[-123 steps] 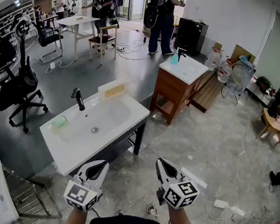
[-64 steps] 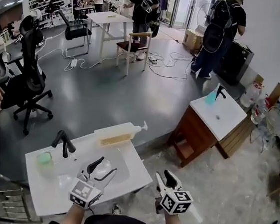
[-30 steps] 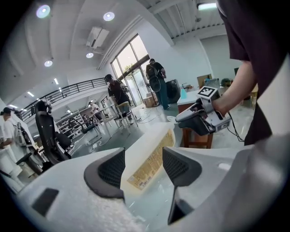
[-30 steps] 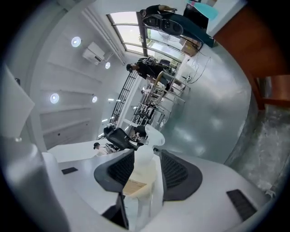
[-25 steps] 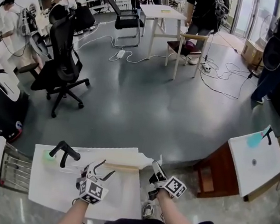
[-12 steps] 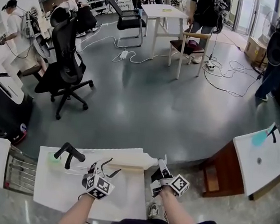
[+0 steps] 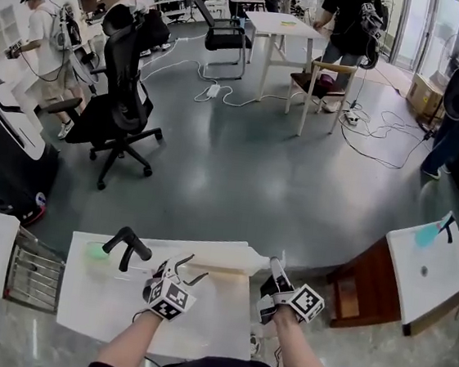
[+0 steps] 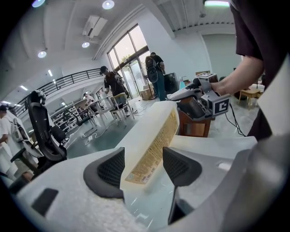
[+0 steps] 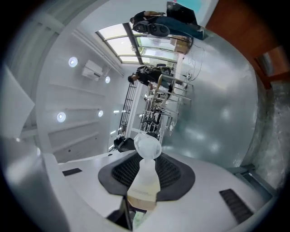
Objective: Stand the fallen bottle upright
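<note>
The long cream bottle (image 7: 221,257) lies along the far edge of the white sink counter (image 7: 197,323), its pump end pointing right. My right gripper (image 7: 273,267) is shut on the pump neck (image 9: 144,181), and the translucent pump head (image 9: 147,146) sticks out past its pads. In the left gripper view the bottle (image 8: 154,140) slants up from its labelled body toward the right gripper (image 8: 195,102). My left gripper (image 7: 187,266) is open. Its pads (image 8: 106,170) stand either side of the labelled end without pressing it.
A black faucet (image 7: 128,245) and a green item (image 7: 96,250) sit on the counter's left. A metal rack (image 7: 33,280) stands beside the counter at left, a second sink cabinet (image 7: 430,267) at right. An office chair (image 7: 128,101), cables and people fill the floor beyond.
My right gripper has shut on the bottle's pump end and risen slightly with it. The left gripper stays by the bottle's body. The head view has drifted a little.
</note>
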`<state>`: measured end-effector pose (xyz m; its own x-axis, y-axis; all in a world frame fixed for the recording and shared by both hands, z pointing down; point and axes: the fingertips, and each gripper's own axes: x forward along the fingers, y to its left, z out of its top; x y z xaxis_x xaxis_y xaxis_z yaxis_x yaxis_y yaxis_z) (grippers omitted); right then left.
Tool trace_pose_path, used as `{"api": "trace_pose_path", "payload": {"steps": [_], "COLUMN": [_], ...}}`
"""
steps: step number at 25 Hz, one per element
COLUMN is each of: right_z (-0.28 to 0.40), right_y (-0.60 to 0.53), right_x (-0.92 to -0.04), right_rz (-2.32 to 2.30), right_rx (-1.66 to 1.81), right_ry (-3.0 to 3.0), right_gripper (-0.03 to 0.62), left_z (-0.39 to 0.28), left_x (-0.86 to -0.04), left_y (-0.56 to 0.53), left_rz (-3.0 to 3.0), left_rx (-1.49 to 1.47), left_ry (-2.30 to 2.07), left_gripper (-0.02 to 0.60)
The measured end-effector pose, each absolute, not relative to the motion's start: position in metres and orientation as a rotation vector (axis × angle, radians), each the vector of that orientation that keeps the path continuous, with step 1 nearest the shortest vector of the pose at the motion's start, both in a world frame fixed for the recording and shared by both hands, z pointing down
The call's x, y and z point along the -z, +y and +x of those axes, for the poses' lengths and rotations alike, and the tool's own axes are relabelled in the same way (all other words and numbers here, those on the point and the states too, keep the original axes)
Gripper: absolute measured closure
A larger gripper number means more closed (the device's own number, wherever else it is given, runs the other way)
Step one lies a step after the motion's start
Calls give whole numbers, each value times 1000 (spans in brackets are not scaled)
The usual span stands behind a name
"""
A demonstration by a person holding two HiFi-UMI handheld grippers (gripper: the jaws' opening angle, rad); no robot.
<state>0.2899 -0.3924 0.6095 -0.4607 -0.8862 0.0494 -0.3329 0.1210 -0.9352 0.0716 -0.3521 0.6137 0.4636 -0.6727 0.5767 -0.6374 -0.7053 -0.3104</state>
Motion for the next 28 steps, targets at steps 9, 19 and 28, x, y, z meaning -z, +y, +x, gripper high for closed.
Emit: {"api": "trace_pose_path", "payload": {"steps": [9, 19, 28], "right_z": [232, 162, 81], "right_y": [-400, -403, -408], "right_x": [-520, -466, -433], "right_rz": [-1162, -1229, -1251], "right_rx": [1103, 855, 669], "right_ry": [2189, 2450, 2681], "right_gripper": [499, 499, 490], "left_z": [39, 1, -35], "left_x": [-608, -609, -615], "left_y": [-352, -341, -331], "left_rz": [-2751, -2871, -2947], "left_rx": [943, 785, 666], "left_ry": [1272, 1360, 1479], "left_gripper": [324, 324, 324]}}
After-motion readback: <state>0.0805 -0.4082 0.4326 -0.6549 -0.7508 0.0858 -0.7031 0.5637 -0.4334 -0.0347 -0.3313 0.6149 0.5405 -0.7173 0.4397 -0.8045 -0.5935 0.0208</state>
